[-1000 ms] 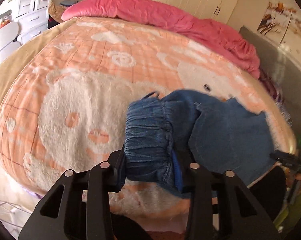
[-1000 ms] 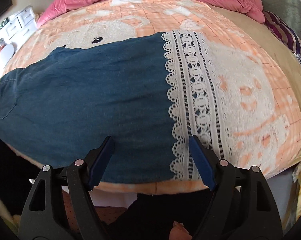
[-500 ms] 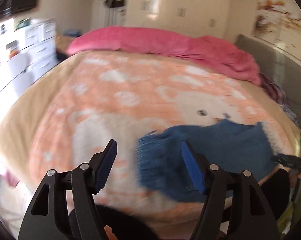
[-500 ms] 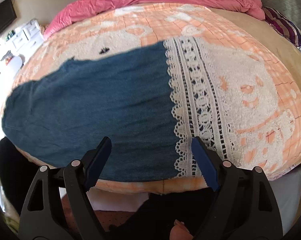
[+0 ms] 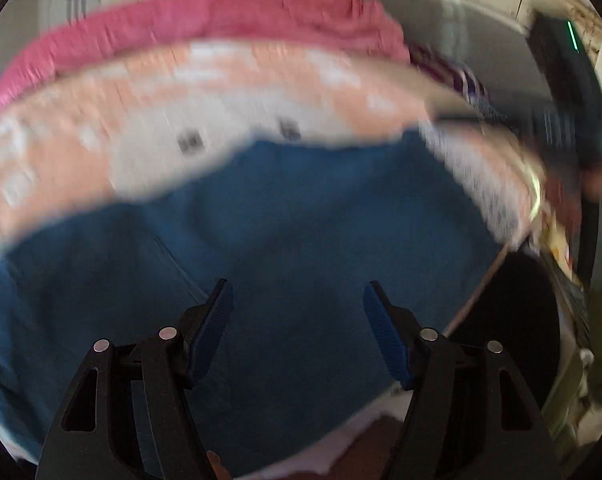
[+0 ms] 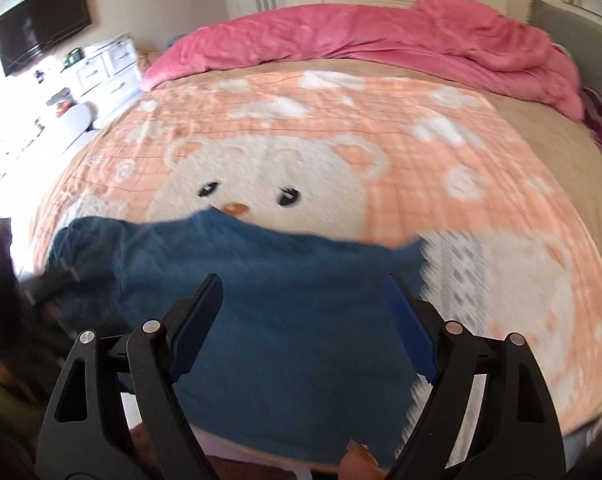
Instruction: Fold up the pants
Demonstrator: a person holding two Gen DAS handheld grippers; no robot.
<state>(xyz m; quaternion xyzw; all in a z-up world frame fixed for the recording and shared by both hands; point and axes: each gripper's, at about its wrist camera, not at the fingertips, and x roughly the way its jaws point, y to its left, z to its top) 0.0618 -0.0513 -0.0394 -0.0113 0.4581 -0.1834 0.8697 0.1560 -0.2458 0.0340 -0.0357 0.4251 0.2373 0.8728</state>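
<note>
The blue pants [image 5: 285,240] lie flat on the near part of the bed, with a white lace hem [image 6: 465,276] at their right end; they also show in the right wrist view [image 6: 285,312]. My left gripper [image 5: 297,304] is open and empty, hovering over the middle of the pants. My right gripper [image 6: 303,296] is open and empty, above the pants near the bed's front edge. The left wrist view is blurred by motion.
The bed carries an orange bear-print blanket [image 6: 321,128] and a pink duvet [image 6: 381,40] bunched at the far side. White drawers [image 6: 105,68] and a wall TV [image 6: 41,36] stand to the left. A grey headboard [image 5: 461,32] is at the right.
My left gripper let go of the bunched waistband, opened, and swung right over the pants. My right gripper pulled back and tilted up, still open.
</note>
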